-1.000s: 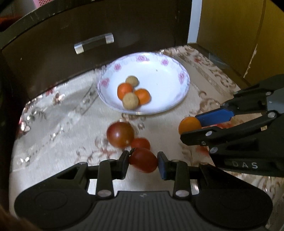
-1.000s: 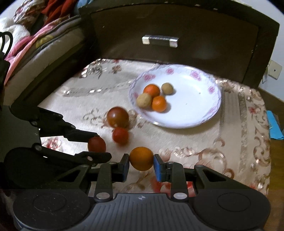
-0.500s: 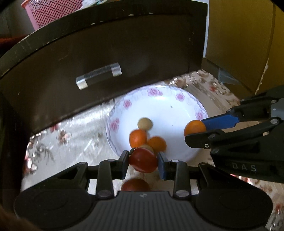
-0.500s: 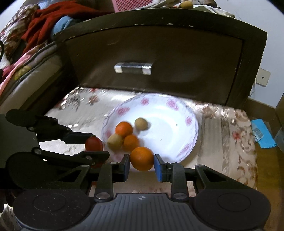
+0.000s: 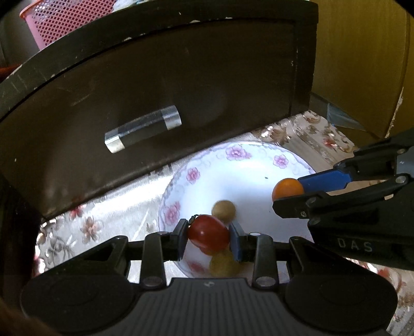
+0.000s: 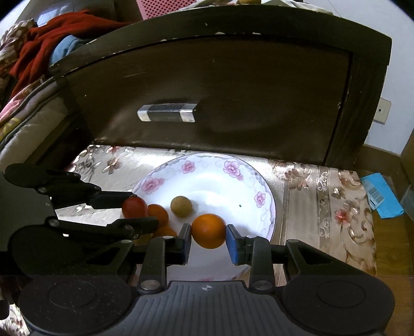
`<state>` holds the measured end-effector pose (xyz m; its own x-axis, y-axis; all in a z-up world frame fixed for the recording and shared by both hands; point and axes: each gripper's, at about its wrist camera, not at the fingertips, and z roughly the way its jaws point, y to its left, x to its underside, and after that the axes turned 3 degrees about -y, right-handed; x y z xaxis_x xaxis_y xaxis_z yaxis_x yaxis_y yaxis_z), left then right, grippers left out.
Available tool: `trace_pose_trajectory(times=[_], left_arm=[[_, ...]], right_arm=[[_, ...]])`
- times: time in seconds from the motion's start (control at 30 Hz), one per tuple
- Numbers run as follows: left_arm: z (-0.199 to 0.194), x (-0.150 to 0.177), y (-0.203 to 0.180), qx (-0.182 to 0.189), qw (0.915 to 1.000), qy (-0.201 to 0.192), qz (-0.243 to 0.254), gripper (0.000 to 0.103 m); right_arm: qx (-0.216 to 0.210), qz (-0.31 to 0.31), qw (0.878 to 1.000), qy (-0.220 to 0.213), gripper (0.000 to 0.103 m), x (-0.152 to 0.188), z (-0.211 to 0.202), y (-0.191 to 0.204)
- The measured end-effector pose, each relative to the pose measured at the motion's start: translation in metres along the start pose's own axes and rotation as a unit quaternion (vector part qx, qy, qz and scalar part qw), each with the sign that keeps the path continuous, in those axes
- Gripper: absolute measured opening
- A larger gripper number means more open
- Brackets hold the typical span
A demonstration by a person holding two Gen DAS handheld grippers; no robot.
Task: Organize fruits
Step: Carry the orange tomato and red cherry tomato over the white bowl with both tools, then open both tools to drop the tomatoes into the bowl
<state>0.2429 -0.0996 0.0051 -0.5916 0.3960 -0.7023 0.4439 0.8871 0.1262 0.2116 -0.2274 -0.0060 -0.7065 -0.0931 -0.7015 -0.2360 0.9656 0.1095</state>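
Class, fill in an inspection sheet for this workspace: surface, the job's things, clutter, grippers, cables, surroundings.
Surface: floral tablecloth.
Job's things: flowered plate holding a tan fruit and small oranges.
Clutter: blue packet at the cloth's edge.
Grippers: left gripper shut on a red tomato; right gripper grips an orange, jaws easing open; both over the plate.
Cables: nothing seen.
Surroundings: dark drawer front, pink basket, red cloth.
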Motion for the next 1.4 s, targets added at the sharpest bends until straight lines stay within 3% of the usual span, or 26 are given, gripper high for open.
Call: trace_pose_trajectory(times=[0.57,1.4], left_arm=[[0.021,-0.007,0.005,-0.009,0.9999,-0.012,0.001,0.041],[0.020,-0.008,0.007,-0.011,0.9998,-0.014,-0.009,0.042]], right_arm=[[-0.004,0.015,1.000,-0.007,0.027,-0.003,0.022,-0.011],[0.005,0.023,1.000,-0.009,0.030,-0.002,0.029,-0.017]])
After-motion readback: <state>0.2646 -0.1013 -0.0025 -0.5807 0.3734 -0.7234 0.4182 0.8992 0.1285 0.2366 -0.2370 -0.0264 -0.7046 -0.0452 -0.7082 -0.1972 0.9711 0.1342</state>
